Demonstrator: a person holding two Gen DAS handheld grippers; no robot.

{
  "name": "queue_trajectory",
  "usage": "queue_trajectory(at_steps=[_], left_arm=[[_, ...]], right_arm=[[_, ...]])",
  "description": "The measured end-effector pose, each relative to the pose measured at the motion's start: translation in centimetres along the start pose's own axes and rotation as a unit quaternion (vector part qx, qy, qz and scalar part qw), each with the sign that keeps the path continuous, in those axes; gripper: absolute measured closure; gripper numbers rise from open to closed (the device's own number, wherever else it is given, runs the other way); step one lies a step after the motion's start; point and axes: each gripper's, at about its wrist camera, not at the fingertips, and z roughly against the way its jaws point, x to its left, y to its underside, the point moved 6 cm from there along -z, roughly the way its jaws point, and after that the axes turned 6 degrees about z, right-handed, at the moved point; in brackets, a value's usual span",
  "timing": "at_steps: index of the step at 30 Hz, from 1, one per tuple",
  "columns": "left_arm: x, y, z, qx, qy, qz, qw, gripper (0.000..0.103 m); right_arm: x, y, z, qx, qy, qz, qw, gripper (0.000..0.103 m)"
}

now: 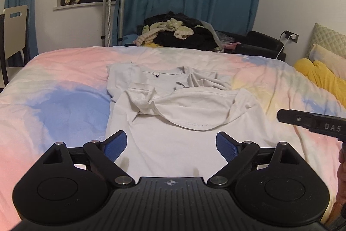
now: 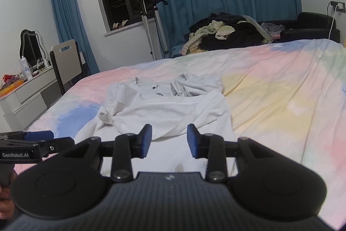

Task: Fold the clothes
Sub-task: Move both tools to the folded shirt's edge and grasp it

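Cotton T-shirt (image 1: 173, 114) lies rumpled; left gripper (image 1: 170, 145) and right gripper (image 2: 169, 140) gape empty. Risk: pinching doubled layers, probably skewing fold.

We see the right gripper (image 2: 169, 141) with jaws parted, holding nothing, above the near end of a white shirt (image 2: 164, 109) lying rumpled on the pastel bed (image 2: 270, 88). The left gripper (image 2: 32, 140) shows at the left edge, perhaps open.
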Motion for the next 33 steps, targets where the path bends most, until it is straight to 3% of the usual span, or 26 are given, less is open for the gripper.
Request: queue_trajectory(at_steps=[5,9,12,18,21,24,28,31,33], left_arm=[[-0.3,0.4,1.2,0.000,0.015,0.004,0.9999,0.009],[0.7,1.0,1.0,0.042,0.048,0.062,0.9961,0.009],[3.2,1.7,-0.2,0.103,0.072,0.166,0.9780,0.009],[6.4,2.9,-1.5,0.152,0.066,0.280,0.9458,0.009],[7.1,3.4,-1.8,0.167,0.063,0.310,0.9336,0.009],[7.7,3.7,-2.2,0.174,0.073,0.341,0.9210,0.009],[8.6,4.9,-3.4,0.198,0.081,0.396,0.8927,0.009],[9.4,5.8,-4.4,0.208,0.085,0.440,0.8694,0.009],[9.7,6.0,-5.1,0.209,0.085,0.453,0.8623,0.010]], right_arm=[[1.1,0.5,1.2,0.001,0.001,0.004,1.000,0.056],[1.6,1.1,1.7,0.005,-0.008,-0.012,1.000,0.043],[0.9,1.4,1.3,0.015,-0.022,-0.050,0.998,0.036],[-0.8,2.7,0.2,0.045,-0.059,-0.161,0.984,0.020],[-1.7,3.9,-0.1,0.058,-0.091,-0.250,0.962,0.015],[-2.1,5.2,-0.7,0.075,-0.135,-0.337,0.929,0.012],[-0.5,6.7,-0.8,0.118,-0.168,-0.423,0.882,0.012],[-1.2,7.0,-1.1,0.112,-0.142,-0.428,0.885,0.012],[-1.8,7.1,-1.3,0.107,-0.124,-0.431,0.887,0.012]])
